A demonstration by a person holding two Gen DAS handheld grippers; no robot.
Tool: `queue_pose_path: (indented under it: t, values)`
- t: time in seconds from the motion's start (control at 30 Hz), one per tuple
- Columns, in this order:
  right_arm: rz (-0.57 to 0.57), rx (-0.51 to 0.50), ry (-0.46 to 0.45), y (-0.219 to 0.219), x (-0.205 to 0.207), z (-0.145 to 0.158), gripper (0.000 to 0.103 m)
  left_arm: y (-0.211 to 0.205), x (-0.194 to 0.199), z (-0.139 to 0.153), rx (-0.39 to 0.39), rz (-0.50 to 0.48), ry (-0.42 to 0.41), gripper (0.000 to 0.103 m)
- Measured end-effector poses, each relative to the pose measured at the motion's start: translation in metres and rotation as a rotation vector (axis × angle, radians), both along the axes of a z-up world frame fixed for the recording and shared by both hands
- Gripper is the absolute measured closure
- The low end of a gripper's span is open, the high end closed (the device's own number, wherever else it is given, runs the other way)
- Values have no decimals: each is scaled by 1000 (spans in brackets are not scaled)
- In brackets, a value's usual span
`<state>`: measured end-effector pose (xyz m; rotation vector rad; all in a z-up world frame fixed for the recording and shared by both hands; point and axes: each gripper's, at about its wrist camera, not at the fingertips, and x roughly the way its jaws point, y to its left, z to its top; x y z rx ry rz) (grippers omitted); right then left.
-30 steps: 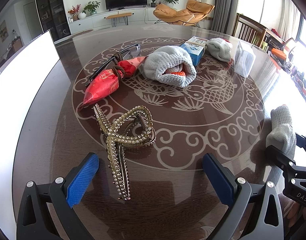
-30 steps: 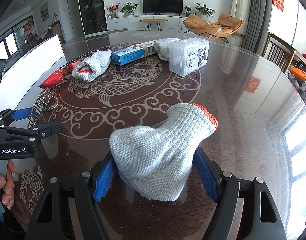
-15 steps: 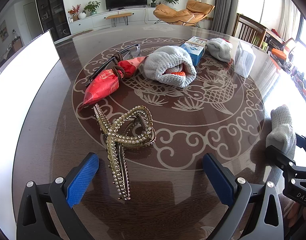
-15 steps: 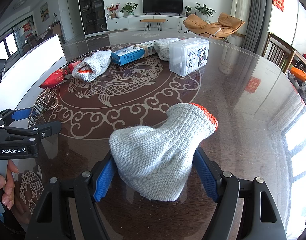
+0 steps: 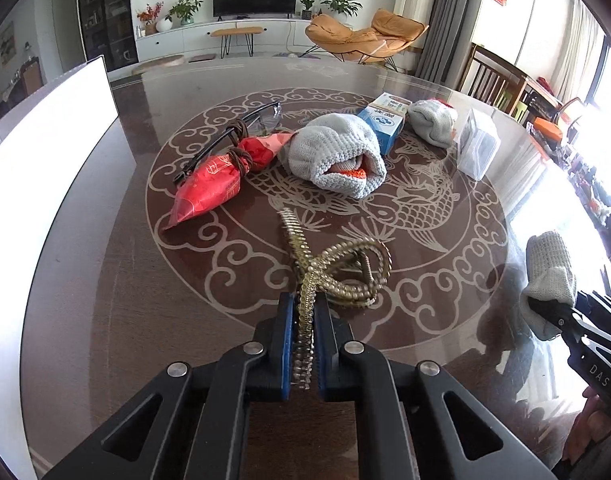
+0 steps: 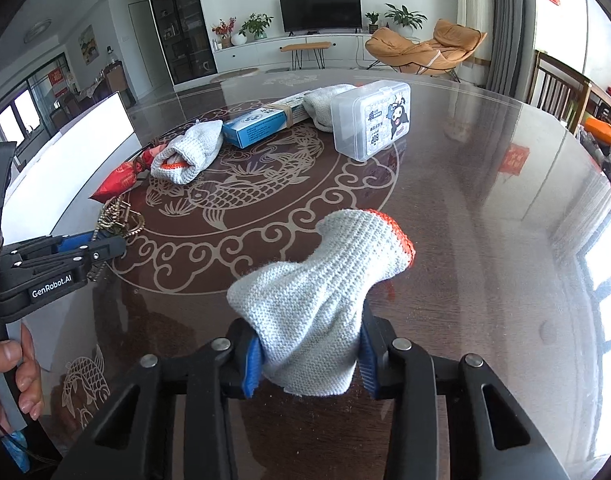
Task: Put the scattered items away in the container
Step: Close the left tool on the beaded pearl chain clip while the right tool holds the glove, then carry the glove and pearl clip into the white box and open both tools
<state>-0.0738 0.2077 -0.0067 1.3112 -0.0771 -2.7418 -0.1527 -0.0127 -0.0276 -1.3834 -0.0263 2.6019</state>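
The left gripper carries the marking "GenRobot.AI" on its black body; the right gripper, seen at the right edge of the left wrist view, shows the letters "DAS". The clear plastic box bears a cartoon figure and print too small to read reliably.

The left gripper's blue-padded fingers are clamped on the straight toothed stem of the hair claw. The stem runs lengthwise between the pads; the looped, bead-studded gold end projects ahead of the fingertips above the tabletop.

The right gripper's fingers are closing on the knitted glove. The glove sits between both pads, bulging out ahead of them, its orange-edged cuff pointing away from the gripper.

The tabletop is dark, glossy and round, with a pale fish-and-cloud inlay. Near its centre lie a red foil pouch tied with brown cord, black-framed glasses, a second rolled grey glove, a blue and white carton and a third glove. A white panel stands along the left edge.
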Motion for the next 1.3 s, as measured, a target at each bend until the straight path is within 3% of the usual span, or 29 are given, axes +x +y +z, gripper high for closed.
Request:
queue_pose_path:
  t: [0.2, 0.53, 0.73, 0.9, 1.1, 1.17, 1.23, 1.27, 1.3]
  values:
    - [38, 107, 58, -19, 15, 34, 68, -15, 24, 20, 74, 10, 38, 94]
    - [96, 112, 53, -61, 17, 49, 68, -58, 61, 45, 136, 47, 98, 94]
    - [195, 81, 68, -107, 3, 70, 68, -108, 76, 96, 178, 106, 167, 94]
    - [389, 43, 155, -200, -29, 117, 68, -199, 80, 136, 131, 268, 212, 94]
    - [655, -41, 221, -351, -77, 159, 68, -313, 50, 137, 64, 451, 152, 94]
    - [731, -40, 183, -403, -98, 154, 67, -341, 36, 125, 59, 489, 96, 94]
    - [792, -43, 88, -446, -120, 137, 63, -362, 23, 110, 36, 534, 15, 93]
    - [806, -33, 27, -463, -131, 125, 56, -370, 19, 101, 17, 558, -30, 92]
    - [811, -24, -47, -478, -141, 112, 44, -378, 17, 95, 7, 584, -60, 83]
